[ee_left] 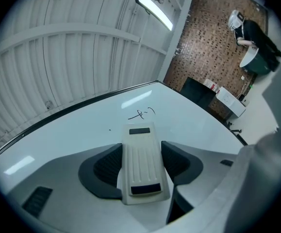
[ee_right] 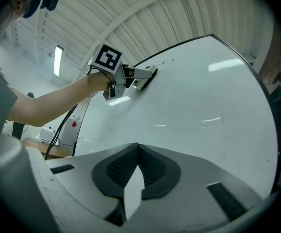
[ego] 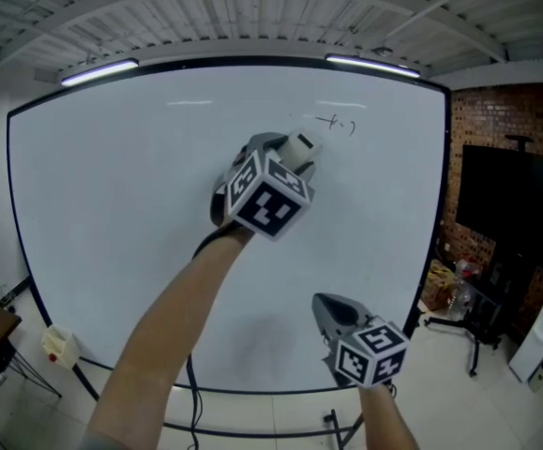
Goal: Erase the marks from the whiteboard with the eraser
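Observation:
A large whiteboard fills the head view, with a small black scribble near its top right. My left gripper is raised against the board, shut on a cream-white eraser whose far end sits just below and left of the scribble. From the right gripper view the eraser lies against the board next to the mark. My right gripper hangs low at the board's bottom right, jaws closed together with nothing between them.
A black screen on a stand stands right of the board before a brick wall. A small red-and-white object sits at the board's lower left. Light strips run above the board.

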Available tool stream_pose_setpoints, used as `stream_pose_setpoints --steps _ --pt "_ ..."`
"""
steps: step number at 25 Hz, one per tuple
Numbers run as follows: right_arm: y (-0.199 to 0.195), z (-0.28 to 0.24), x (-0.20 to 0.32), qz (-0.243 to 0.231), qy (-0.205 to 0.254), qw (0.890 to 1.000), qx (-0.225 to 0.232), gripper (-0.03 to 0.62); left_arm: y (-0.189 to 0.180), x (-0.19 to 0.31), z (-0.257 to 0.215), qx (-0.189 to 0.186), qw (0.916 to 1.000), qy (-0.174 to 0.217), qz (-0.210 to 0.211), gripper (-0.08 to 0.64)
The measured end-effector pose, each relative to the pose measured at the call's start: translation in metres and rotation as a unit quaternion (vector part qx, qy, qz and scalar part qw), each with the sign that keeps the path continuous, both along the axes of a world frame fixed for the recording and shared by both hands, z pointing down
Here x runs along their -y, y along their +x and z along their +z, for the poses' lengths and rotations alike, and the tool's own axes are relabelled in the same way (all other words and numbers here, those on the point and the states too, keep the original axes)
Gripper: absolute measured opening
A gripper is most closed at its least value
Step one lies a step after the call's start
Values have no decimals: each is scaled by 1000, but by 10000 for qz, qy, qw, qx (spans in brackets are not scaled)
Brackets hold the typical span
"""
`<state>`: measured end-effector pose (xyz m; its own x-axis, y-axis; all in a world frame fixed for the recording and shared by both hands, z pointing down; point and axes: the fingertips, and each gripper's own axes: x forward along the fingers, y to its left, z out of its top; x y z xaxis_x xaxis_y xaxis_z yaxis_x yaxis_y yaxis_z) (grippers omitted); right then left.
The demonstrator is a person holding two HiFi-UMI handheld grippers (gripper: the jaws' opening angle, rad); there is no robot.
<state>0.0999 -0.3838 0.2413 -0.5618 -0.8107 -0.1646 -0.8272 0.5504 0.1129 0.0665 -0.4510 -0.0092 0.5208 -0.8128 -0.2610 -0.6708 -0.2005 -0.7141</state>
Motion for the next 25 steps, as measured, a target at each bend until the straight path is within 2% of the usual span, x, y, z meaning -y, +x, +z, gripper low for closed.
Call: stream_pose_setpoints --steps 7,11,14,16,25 --pt "7 7 -2 83 -44 10000 -4 -5 -17 4 -25 -151 9996 143 -169 258" --pt "13 8 0 144 -74 9999 -9 -5 -45 4 -59 -512 9981 262 -237 258" --pt "15 8 0 186 -84 9998 -11 -5 -76 2 -84 -921 9945 356 -340 259" --pt "15 9 1 202 -92 9998 -14 -5 -88 0 -91 -1169 9924 318 -210 259" --pt "16 3 -11 268 -12 9996 -3 -5 -89 -6 -91 -1425 9885 500 -13 259"
